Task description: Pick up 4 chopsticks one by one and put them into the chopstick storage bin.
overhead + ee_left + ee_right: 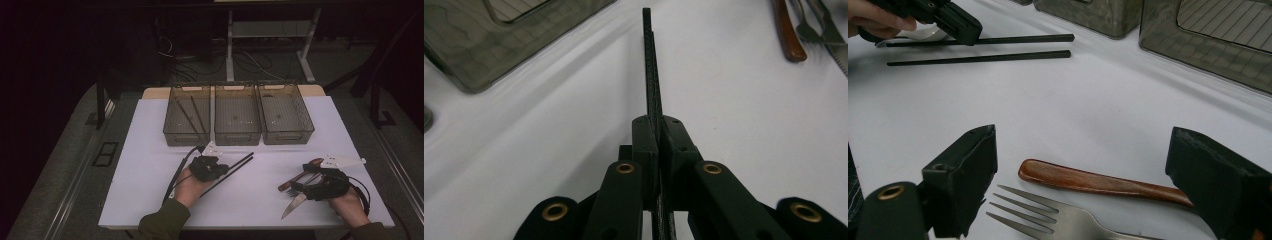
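My left gripper (221, 169) (658, 125) is shut on a black chopstick (242, 159) (651, 75) that runs straight out from its jaws, low over the white mat. A second black chopstick (225, 178) (978, 57) lies on the mat right beside it. In the right gripper view the left gripper (965, 27) holds the farther chopstick (998, 39). My right gripper (302, 186) (1080, 145) stands open over a small pile of cutlery. A fork (295, 190) (1048, 215) and a brown wooden handle (301, 176) (1088, 181) lie between its jaws, untouched. A knife (294, 205) lies beside them.
Three mesh baskets stand in a row at the back of the white mat (150, 175): left (187, 136), middle (237, 136), right (287, 136). The left basket holds two dark chopsticks (192, 117). Beyond the table are desk legs and cables on the floor.
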A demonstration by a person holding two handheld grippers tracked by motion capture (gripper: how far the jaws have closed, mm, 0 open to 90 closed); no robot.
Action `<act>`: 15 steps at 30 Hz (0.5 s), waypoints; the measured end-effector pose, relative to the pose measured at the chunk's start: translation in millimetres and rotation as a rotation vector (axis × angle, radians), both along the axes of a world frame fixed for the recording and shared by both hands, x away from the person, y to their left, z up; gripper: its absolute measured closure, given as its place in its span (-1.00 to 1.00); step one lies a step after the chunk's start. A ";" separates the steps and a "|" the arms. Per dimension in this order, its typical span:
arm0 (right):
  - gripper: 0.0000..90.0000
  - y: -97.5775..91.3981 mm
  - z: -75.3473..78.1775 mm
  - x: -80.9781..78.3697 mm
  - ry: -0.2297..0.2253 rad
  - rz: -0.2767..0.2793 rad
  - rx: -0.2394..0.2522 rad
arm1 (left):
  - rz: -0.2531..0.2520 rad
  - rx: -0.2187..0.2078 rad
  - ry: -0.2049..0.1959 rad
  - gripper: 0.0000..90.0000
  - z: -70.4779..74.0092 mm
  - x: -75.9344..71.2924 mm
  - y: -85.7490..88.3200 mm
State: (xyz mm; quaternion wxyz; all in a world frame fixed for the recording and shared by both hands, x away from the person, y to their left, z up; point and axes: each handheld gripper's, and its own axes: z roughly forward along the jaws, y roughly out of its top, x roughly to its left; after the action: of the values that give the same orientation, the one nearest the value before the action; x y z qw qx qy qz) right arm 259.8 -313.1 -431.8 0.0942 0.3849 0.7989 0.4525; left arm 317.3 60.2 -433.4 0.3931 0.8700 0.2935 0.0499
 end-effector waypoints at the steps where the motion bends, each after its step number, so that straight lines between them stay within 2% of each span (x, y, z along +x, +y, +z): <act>1: -0.72 -0.1 0.1 0.0 -0.001 -0.001 0.000 | 0.004 -0.004 0.002 0.88 0.9 -0.6 0.0; 10: -0.72 -0.3 0.1 -0.2 0.003 -0.001 0.001 | -0.016 -0.042 0.000 0.88 13.9 -1.6 5.7; 15: -0.72 -1.3 0.7 -0.2 0.001 -0.006 0.008 | -0.051 -0.056 -0.009 0.88 21.6 -1.9 11.0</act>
State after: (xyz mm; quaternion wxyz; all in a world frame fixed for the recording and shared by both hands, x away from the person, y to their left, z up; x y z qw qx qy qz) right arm 259.7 -314.5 -431.1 0.0935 0.3878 0.7960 0.4553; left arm 315.4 71.2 -411.8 0.4199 0.8655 0.2709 0.0355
